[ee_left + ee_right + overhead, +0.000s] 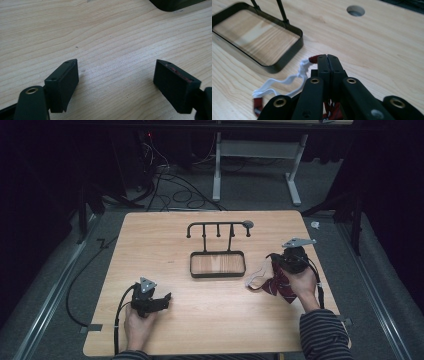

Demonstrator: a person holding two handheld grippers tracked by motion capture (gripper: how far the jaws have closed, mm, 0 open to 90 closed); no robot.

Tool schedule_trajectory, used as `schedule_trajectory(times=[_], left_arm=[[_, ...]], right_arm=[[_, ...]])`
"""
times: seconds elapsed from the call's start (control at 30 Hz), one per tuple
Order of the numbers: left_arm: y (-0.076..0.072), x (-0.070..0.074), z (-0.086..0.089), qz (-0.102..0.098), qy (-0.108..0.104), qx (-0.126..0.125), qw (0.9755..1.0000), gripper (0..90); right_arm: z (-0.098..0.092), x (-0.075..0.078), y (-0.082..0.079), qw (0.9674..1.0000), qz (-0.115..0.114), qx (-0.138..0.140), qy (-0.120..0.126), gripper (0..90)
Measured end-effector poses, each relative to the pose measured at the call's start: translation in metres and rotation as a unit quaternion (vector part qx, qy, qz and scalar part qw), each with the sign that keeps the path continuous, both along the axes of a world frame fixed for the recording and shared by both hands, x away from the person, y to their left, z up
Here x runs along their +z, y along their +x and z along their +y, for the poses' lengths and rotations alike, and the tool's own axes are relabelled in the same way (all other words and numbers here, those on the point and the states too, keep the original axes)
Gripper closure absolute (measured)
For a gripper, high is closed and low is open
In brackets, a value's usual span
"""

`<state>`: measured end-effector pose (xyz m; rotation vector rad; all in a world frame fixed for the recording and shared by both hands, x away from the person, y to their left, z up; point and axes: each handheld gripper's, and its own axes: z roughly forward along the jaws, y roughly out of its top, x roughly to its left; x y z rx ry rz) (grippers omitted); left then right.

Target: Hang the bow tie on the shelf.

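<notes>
My right gripper (pixel 271 260) is at the table's right side, shut on a dark red patterned bow tie (pixel 278 287). The tie's white strap (pixel 252 280) trails to the left toward the table. In the right gripper view the jaws (pixel 327 59) are pressed together, with red cloth (pixel 313 59) showing at their tip and the white strap (pixel 287 80) looping down to the left. My left gripper (pixel 168 298) rests low on the table at the front left. Its jaws (pixel 116 68) stand wide open over bare wood, with nothing between them.
A black rack (pixel 218 226) with several hooks stands mid-table on a shallow black-rimmed tray (pixel 193 265), whose rim (pixel 287 58) lies just left of my right gripper. A round hole (pixel 355 10) is in the tabletop behind. Cables and a table frame lie on the floor beyond.
</notes>
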<state>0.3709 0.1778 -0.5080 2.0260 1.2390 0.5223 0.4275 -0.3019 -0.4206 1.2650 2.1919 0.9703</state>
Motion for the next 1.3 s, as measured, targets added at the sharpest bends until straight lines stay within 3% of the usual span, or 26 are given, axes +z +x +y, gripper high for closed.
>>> schedule_trajectory(times=[0.17,0.4,0.47,0.73,1.3], left_arm=[[0.0,0.0,0.0,0.0,0.0,0.0,1.0,20.8],[0.0,0.0,0.0,0.0,0.0,0.0,1.0,20.8],[0.0,0.0,0.0,0.0,0.0,0.0,1.0,20.8],[0.0,0.0,0.0,0.0,-0.001,0.0,1.0,20.8],[0.0,0.0,0.0,0.001,0.001,-0.001,1.0,20.7]], right_arm=[[0.003,0.018,-0.01,0.9996,-0.028,0.005,-0.007,90.0],[0.006,0.035,-0.019,0.9987,-0.049,0.013,-0.006,90.0],[0.006,0.045,-0.023,0.9981,-0.059,0.016,0.003,90.0],[0.012,0.06,-0.031,0.9966,-0.08,0.019,-0.007,90.0],[0.024,0.082,-0.045,0.9929,-0.114,0.034,-0.004,90.0]])
